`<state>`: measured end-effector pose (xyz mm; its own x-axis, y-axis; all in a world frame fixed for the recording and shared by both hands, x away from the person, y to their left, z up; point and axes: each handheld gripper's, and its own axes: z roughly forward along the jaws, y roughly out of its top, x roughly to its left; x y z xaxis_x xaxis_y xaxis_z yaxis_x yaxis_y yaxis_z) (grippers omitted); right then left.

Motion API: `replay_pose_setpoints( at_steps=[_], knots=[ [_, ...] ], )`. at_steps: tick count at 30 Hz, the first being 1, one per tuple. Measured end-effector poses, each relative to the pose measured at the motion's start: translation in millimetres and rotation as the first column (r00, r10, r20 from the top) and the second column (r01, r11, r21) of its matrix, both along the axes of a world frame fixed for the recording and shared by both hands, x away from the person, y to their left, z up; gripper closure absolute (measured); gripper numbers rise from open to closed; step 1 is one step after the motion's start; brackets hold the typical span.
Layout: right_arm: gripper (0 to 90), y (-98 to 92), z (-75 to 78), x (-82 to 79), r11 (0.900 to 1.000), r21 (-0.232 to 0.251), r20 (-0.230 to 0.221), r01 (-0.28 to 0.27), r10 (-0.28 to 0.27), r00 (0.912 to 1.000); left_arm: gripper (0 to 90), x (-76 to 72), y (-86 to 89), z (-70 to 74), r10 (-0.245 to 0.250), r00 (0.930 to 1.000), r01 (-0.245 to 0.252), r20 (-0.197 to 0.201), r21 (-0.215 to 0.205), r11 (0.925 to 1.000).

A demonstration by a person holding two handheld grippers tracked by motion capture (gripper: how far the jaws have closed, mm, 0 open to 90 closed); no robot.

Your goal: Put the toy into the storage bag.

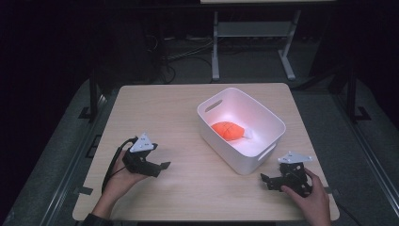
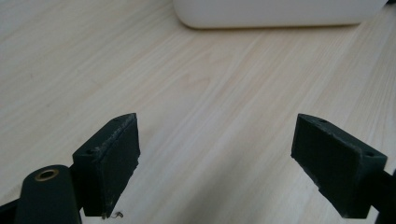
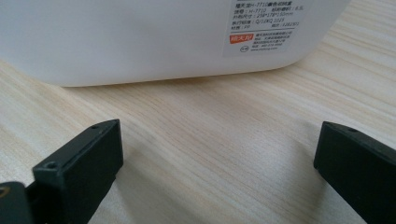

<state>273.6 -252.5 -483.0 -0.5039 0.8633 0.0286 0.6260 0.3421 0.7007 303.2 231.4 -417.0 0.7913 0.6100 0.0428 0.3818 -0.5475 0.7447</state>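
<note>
1. The left claw (image 1: 160, 167) rests low on the bench (image 1: 188, 188), held in the person's left hand (image 1: 120, 181); in the left gripper view its jaws stand wide apart with nothing but bare wood grain between them.
2. The right claw (image 1: 267, 181) sits low on the bench too, held in the right hand (image 1: 313, 200); in the right gripper view its jaws are also spread wide and hold nothing.
3. Ahead of the left claw, some way off across open bench, stands the white plastic tub (image 1: 237, 157); the left gripper view catches its rounded lower edge (image 2: 280, 18) at the far end of the wood.
4. The same tub stands close in front of the right claw, its pale wall (image 3: 116, 42) with a printed label (image 3: 268, 28) facing the jaws, not touching them.
5. Inside the tub, beyond both claws and between them, lies an orange soft toy (image 1: 229, 131) with a small white tag, resting on the tub's floor.
6. Judged from this layout, the work looks to be either at its start or just finished: both claws are idle, apart from the tub.
7. If the toy is to come out, the next move calls for lifting one claw over the rim, descending with jaws wide, and closing on the soft body without snagging the wall.
</note>
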Motion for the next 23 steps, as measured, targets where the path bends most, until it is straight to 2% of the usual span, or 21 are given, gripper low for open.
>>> replay_pose_setpoints(
  at_steps=[6, 9, 10, 12, 19, 23],
  knots=[
    [0.7, 0.0, 0.0, 0.0, 1.000, 0.000, 0.000, 0.000, 0.000, 1.0000, 14.6, -11.2, 6.3, -18.5, 0.022, 0.9997, -0.021, -0.014, 0.022, 0.9995],
    [0.7, 0.0, 0.0, 0.0, 1.000, 0.000, 0.000, 0.000, 0.000, 1.0000, 14.6, -16.1, 9.6, -29.4, 0.040, 0.9986, -0.038, -0.035, 0.043, 0.9983],
    [0.7, 0.0, 0.0, 0.0, 1.000, 0.000, 0.000, 0.000, 0.000, 1.0000, 14.6, -16.1, 9.6, -29.4, 0.040, 0.9986, -0.038, -0.035, 0.043, 0.9983],
    [0.7, 0.0, 0.0, 0.0, 1.000, 0.000, 0.000, 0.000, 0.000, 1.0000, 14.6, -18.9, 12.1, -37.8, 0.049, 0.9977, -0.045, -0.048, 0.073, 0.9963],
    [0.7, 0.0, 0.0, 0.0, 1.000, 0.000, 0.000, 0.000, 0.000, 1.0000, 14.5, -18.6, 14.2, -44.7, 0.061, 0.9965, -0.057, -0.057, 0.070, 0.9959],
    [0.7, 0.0, 0.0, 0.0, 1.000, 0.000, 0.000, 0.000, 0.000, 1.0000, 14.0, -18.4, 13.9, -49.7, 0.061, 0.9962, -0.056, -0.062, 0.086, 0.9948]
  ],
)
